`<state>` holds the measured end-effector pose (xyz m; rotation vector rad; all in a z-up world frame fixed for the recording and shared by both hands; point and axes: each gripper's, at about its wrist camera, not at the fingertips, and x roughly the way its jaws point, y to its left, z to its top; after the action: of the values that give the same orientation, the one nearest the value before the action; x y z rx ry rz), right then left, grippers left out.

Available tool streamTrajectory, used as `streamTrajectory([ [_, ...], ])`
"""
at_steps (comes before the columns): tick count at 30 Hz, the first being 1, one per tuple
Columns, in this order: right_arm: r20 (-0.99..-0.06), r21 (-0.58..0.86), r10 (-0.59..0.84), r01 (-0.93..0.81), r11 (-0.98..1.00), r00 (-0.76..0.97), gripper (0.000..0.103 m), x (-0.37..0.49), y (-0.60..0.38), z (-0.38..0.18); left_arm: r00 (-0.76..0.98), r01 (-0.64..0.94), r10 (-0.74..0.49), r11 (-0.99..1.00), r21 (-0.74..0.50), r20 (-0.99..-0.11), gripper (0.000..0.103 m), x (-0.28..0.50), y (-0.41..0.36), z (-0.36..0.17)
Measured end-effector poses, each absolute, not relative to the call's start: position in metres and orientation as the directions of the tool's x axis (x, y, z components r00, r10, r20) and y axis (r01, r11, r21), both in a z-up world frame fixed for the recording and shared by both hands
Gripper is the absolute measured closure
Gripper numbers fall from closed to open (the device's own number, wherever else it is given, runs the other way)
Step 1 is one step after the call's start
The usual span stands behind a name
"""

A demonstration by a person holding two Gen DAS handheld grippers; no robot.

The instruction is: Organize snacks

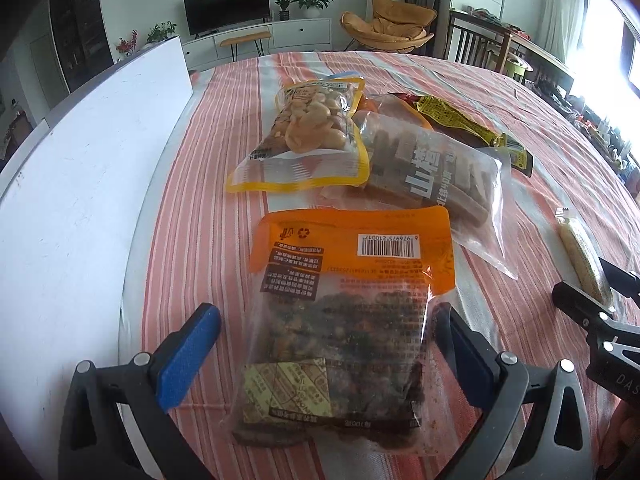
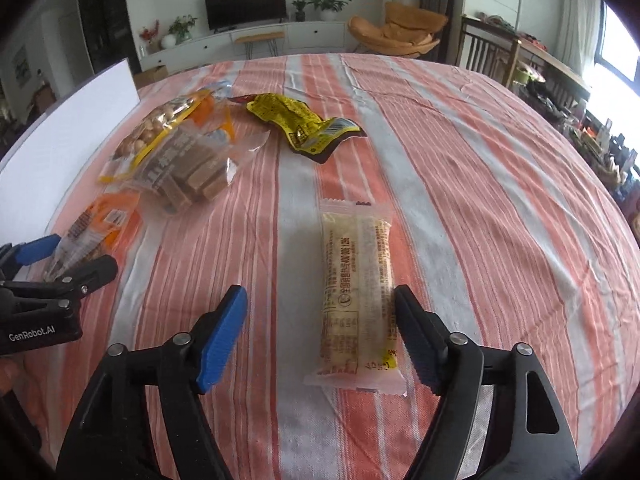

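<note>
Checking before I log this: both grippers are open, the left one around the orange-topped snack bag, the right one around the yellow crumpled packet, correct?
Not quite. The right gripper is open around the pale long snack bar, as the right wrist view shows; the yellow crumpled packet lies farther off. The left gripper is open around the orange-topped snack bag.

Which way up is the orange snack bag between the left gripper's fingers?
Back side up: the orange snack bag lies flat, its barcode and printed label showing.
</note>
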<state>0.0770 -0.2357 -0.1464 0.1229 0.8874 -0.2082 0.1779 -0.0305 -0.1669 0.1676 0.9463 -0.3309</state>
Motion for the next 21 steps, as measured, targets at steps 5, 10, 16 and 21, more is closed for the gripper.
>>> streamTrajectory([
  [5,-0.783,0.021,-0.129,0.234,0.972,0.608,0.017,0.0778,-0.2389,-0.1502,0.539,0.349,-0.204,0.937,-0.004,-0.817,0.000,0.1781,-0.0306,-0.1671],
  [10,-0.783,0.021,-0.129,0.234,0.972,0.608,0.016,0.0779,-0.2391,-0.1505,0.539,0.349,-0.204,0.937,-0.004,-0.817,0.000,0.1778,-0.0304,-0.1669],
  [16,-0.784,0.021,-0.129,0.234,0.972,0.608,0.015,0.0780,-0.2392,-0.1507,0.539,0.349,-0.204,0.937,-0.004,-0.817,0.000,0.1777,-0.0305,-0.1669],
  [21,-0.784,0.022,-0.128,0.233,0.972,0.608,0.015,0.0780,-0.2394,-0.1507,0.539,0.348,-0.204,0.937,-0.004,-0.817,0.000,0.1777,-0.0305,-0.1669],
])
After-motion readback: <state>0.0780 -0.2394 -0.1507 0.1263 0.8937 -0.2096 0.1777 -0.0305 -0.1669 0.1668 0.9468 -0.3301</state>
